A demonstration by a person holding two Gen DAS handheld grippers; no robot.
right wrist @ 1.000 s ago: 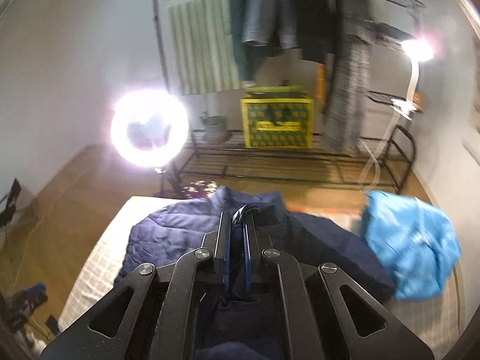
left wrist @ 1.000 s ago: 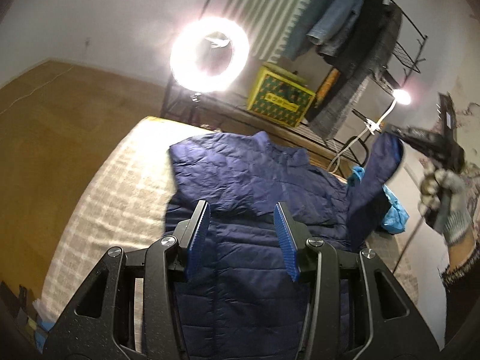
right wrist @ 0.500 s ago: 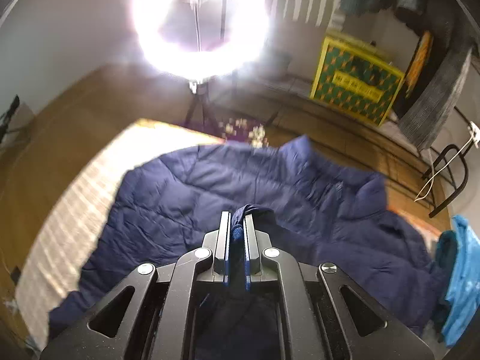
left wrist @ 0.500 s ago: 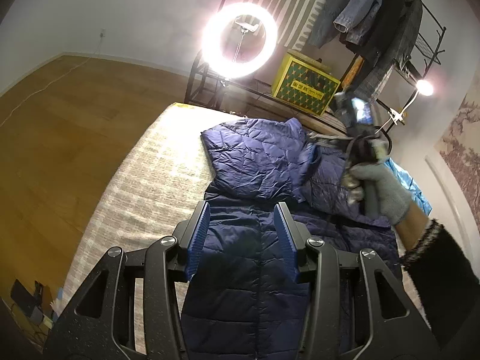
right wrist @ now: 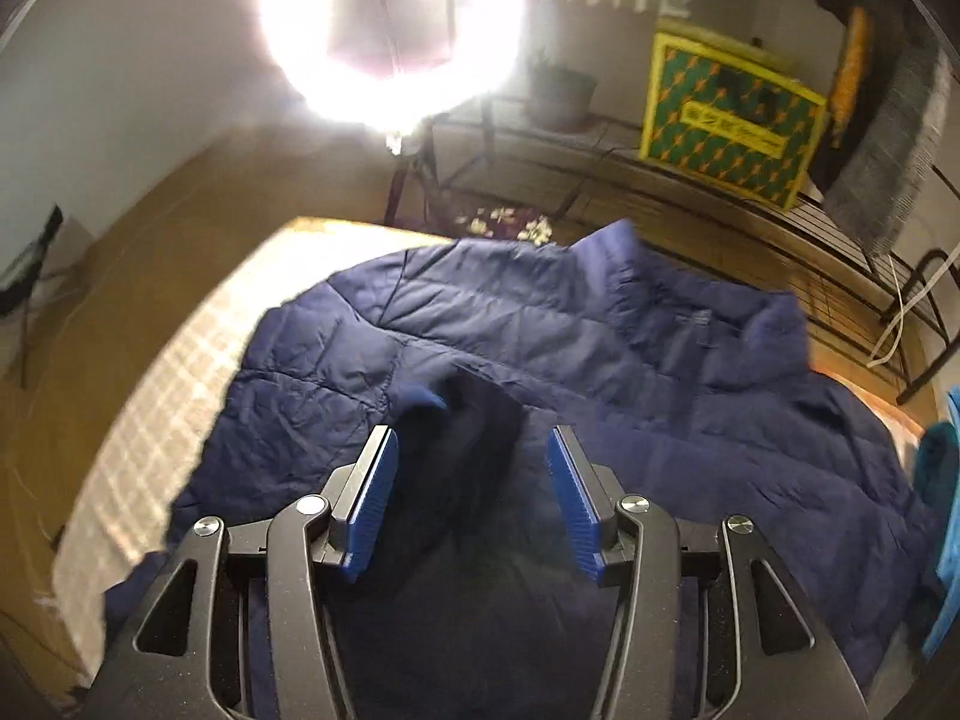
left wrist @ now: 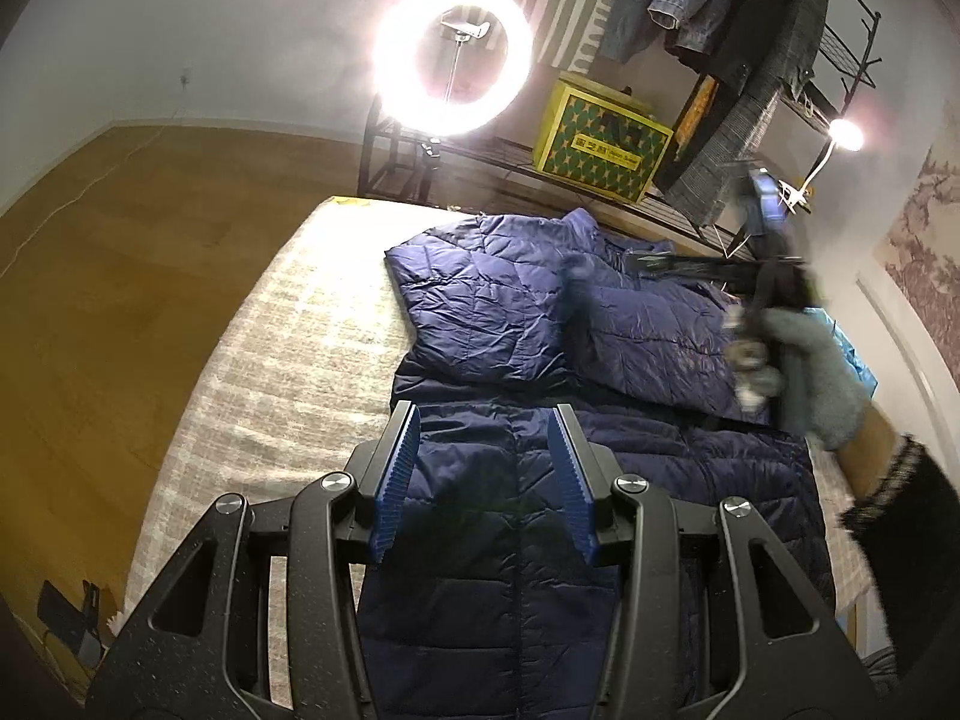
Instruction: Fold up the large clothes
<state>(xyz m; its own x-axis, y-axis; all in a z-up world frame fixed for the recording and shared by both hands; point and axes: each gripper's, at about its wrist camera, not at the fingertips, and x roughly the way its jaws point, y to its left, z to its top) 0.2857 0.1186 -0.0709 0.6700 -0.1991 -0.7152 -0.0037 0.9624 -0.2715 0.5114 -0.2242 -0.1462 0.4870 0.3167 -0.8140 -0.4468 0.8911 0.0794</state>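
Now both sleeves lie folded across the navy puffer jacket (left wrist: pixel 516 324), flat on the bed (left wrist: pixel 288 348). Left gripper (left wrist: pixel 486 474) and right gripper (right wrist: pixel 474 492) gape, released, empty. Next, I judge: pinch the hem at 6 o'clock, both corners, fold toward 12 o'clock, evenly.

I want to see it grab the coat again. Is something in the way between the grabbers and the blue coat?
No, nothing visible is. The left gripper hangs open right over the coat, and the right gripper is open above it too. Only air shows between the pads and the fabric. The light-blue garment lies off at the coat's edge.
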